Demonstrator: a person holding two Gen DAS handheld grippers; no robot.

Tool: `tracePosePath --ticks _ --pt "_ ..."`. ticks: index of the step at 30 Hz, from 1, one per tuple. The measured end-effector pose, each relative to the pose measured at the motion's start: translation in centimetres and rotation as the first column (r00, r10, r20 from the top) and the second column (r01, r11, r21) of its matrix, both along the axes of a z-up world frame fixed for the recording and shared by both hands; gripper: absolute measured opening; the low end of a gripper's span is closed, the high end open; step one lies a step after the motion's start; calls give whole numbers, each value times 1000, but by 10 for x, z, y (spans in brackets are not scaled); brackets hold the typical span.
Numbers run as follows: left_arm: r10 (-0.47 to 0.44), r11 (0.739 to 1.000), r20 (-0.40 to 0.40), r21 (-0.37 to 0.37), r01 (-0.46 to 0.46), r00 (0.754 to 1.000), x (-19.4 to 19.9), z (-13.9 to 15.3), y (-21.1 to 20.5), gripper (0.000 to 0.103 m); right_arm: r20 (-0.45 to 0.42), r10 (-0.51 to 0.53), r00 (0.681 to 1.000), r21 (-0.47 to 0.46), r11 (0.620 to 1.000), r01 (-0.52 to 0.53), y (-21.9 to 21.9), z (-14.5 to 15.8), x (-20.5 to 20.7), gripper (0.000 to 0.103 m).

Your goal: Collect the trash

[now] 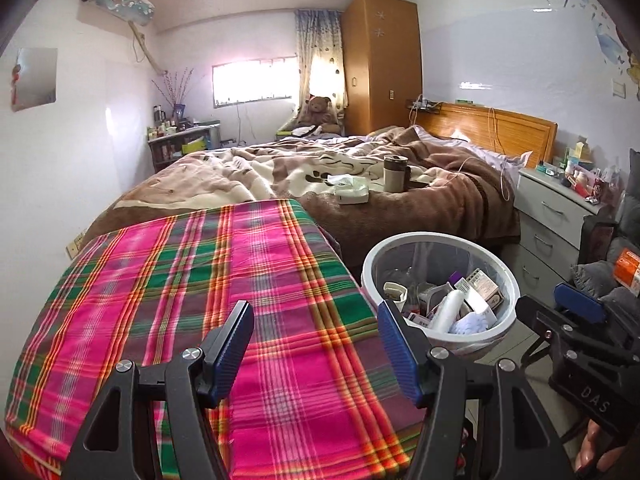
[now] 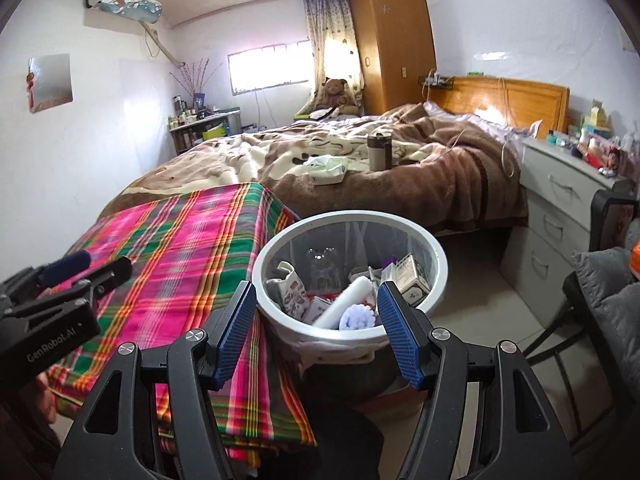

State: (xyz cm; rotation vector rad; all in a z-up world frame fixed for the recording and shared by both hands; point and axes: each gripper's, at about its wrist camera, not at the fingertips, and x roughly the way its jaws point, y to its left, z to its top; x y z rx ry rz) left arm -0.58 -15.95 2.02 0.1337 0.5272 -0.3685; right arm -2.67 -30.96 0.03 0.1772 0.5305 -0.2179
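Trash bin [image 2: 352,236], white-rimmed with a clear liner, stands on the floor between the plaid-covered surface [image 1: 200,300] and the bed [image 1: 360,168]; holds boxes, a white tube, crumpled packaging. Left gripper [image 1: 316,350] over the plaid cloth, jaws apart, nothing between them. Right gripper [image 2: 316,330] just short of the bin's near rim, jaws likewise apart and empty; a cup [image 2: 379,152] and tissue pack [image 2: 328,168] lie on the bed's brown blanket.

Glossy plastic bin [image 2: 434,280] (white rim), woven plaid cloth [image 1: 180,300], fuzzy blanket [image 1: 440,204].

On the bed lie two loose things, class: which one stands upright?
The dark-lidded beige cup stands upright on the brown blanket; the crumpled white packet beside it, towards the plaid cloth, lies flat.
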Motion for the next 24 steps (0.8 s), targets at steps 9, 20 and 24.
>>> tracePosePath --ticks 9,20,24 --pt "2 1000 9 -29 -1 1000 -10 -1 14 64 28 -28 999 -28 999 28 13 3 -9 65" --pt "2 999 11 -33 -1 1000 -12 0 15 64 29 -20 999 -22 1000 21 20 3 -13 65" --pt "3 999 11 -34 -2 1000 -12 0 16 64 32 -19 999 -22 1000 19 22 3 -14 65"
